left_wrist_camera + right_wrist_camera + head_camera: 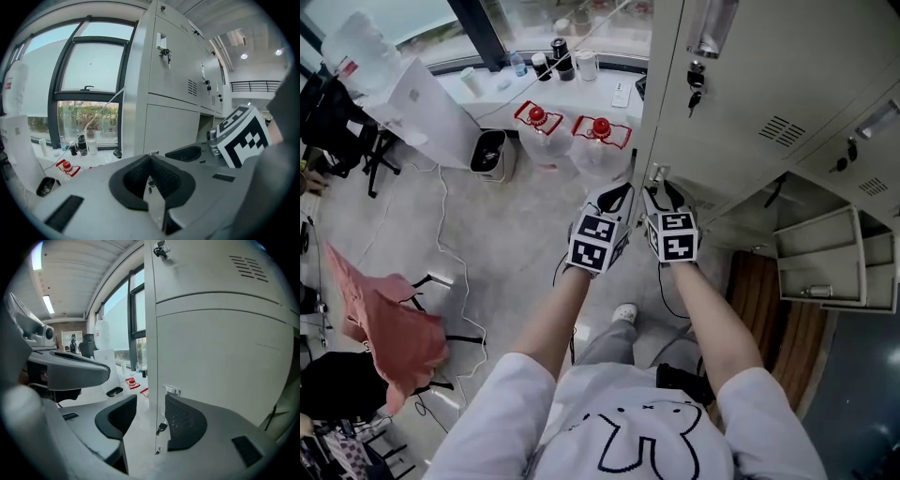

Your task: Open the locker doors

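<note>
Standing close to the grey lockers, you hold your two grippers side by side, low down, at the corner of the end locker. The lower locker door [220, 371] is right in front of you. Both grippers point at its edge on the window side.

Your left gripper [617, 195] has its black pads pinched on that thin edge, so it is grasping the door. Your right gripper [664, 191] is holding nothing. Its two pads stand apart, with the door edge and a little hanging key [161, 427] between them. Its left pad is clear of the door. A small shiny latch [172, 390] sits on the door just above the right pad. It is hard to tell if the door is pulled out a bit or lies flat against the locker.

Above it is the upper door [741, 66], with its own key [695, 92] hanging from the lock. Further to your right, other lockers [825, 262] stand with their doors swung out and show their shelves.

On the floor by the window are two big clear jugs [546, 145] with red tops and a black bin [490, 150]. A pink cloth [384, 328] hangs over a chair on your left.
</note>
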`<state>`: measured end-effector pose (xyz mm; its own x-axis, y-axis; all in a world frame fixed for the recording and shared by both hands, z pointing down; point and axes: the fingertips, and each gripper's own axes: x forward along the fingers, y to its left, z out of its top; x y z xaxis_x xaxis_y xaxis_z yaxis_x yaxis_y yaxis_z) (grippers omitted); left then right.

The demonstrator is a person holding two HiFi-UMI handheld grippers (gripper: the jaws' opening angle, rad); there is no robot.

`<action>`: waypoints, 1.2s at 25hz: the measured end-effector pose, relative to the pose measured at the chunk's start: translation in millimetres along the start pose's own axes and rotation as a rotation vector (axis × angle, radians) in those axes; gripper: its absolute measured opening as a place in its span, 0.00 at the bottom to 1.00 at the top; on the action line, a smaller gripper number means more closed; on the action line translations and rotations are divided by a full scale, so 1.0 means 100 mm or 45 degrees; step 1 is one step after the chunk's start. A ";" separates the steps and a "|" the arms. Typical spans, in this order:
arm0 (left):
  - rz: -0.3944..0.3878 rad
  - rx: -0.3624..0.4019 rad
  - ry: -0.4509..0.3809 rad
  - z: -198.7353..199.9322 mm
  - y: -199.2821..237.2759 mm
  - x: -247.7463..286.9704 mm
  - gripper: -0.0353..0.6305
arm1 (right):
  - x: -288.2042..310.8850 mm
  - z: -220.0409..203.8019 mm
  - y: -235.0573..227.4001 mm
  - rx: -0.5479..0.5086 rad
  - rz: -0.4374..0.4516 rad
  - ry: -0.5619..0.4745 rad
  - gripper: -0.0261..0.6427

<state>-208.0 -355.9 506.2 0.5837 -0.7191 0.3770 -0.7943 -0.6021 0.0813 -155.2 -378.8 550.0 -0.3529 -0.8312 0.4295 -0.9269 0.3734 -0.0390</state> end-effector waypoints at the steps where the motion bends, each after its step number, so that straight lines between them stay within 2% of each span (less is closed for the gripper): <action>1: 0.001 -0.003 0.003 -0.01 0.02 0.02 0.07 | 0.04 -0.02 -0.02 0.013 -0.006 0.009 0.29; 8: 0.003 0.000 0.005 -0.10 0.18 0.16 0.07 | 0.34 -0.10 -0.11 0.032 -0.043 0.030 0.30; 16: -0.006 0.026 -0.025 -0.23 0.30 0.31 0.07 | 0.63 -0.17 -0.20 0.069 -0.089 -0.022 0.30; 20: -0.006 0.031 -0.029 -0.25 0.35 0.31 0.07 | 0.69 -0.15 -0.17 0.076 -0.079 -0.056 0.30; 30: -0.007 0.015 -0.002 -0.29 0.36 0.21 0.07 | 0.60 -0.19 -0.09 0.083 -0.082 -0.015 0.30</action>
<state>-229.2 -382.8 544.0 0.5880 -0.7165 0.3753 -0.7892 -0.6098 0.0724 -165.7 -424.2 593.4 -0.2932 -0.8576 0.4227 -0.9540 0.2914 -0.0705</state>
